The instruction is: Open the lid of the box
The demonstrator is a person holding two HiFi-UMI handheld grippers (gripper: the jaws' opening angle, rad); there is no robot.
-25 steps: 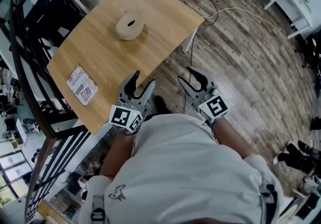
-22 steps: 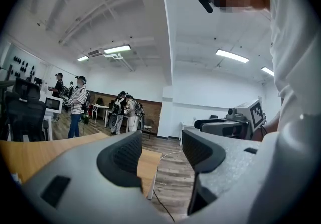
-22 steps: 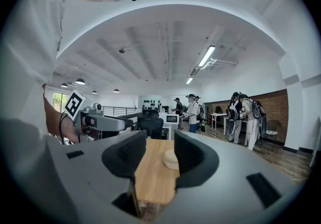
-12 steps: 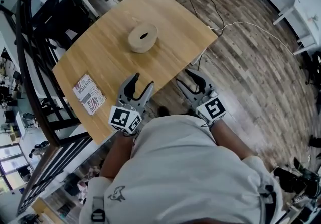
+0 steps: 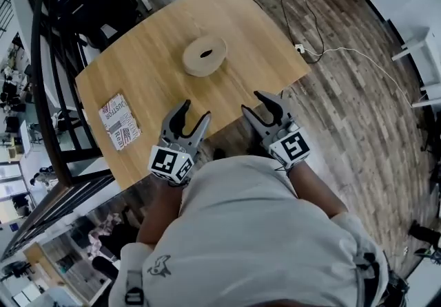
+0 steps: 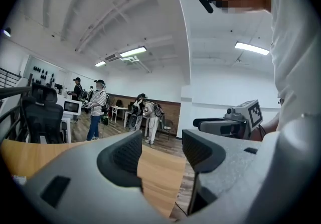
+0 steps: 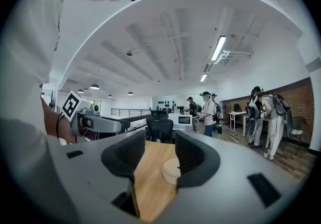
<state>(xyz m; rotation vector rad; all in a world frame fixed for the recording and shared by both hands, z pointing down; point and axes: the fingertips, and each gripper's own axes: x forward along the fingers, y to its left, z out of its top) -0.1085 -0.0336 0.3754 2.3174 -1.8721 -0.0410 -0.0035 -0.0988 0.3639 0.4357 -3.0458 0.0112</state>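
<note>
A round pale box [image 5: 204, 56] with a dark spot in the middle of its lid sits on the wooden table [image 5: 151, 71], toward the far side. It shows low between the right jaws as the box [image 7: 169, 170]. My left gripper [image 5: 193, 111] is held level over the table's near edge, open and empty, apart from the box. My right gripper [image 5: 255, 104] is at the near edge too, level. Its jaws have just been opening, with nothing between them. The left gripper view has my left gripper [image 6: 161, 155] above bare table top. My right gripper [image 7: 159, 155] points along the table.
A printed flat packet [image 5: 119, 121] lies on the table's left part. A black office chair [image 5: 96, 3] and black railing [image 5: 48, 92] stand left of the table. A cable [image 5: 324, 51] runs over the wood floor at right. Several people stand far off in the room.
The table and the round box have come nearer and shifted right in the head view. Both grippers now reach the table's near edge; the right one was over the floor before.
</note>
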